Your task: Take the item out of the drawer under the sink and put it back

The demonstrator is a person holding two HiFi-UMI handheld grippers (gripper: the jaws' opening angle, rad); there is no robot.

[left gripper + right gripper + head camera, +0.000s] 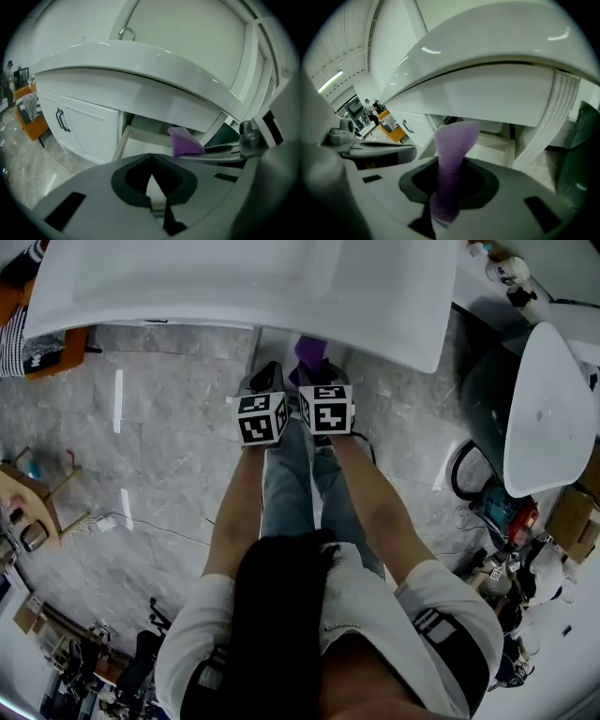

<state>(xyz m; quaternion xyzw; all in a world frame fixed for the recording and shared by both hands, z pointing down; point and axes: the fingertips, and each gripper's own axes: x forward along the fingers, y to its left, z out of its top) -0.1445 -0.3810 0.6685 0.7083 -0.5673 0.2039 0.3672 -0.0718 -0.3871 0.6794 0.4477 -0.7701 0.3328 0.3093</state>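
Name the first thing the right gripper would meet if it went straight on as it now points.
Probably the open drawer under the sink: the right gripper, shut on a purple sponge, points into it, though depth is unclear.

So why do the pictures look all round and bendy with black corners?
Left gripper view: the wide-angle lens leaves black corners and bows the sink rim into a curve. Right gripper view: same bending, bright glare spots on the sink, and the sponge close to the lens looks soft. Head view: the edges bend too, under even light.
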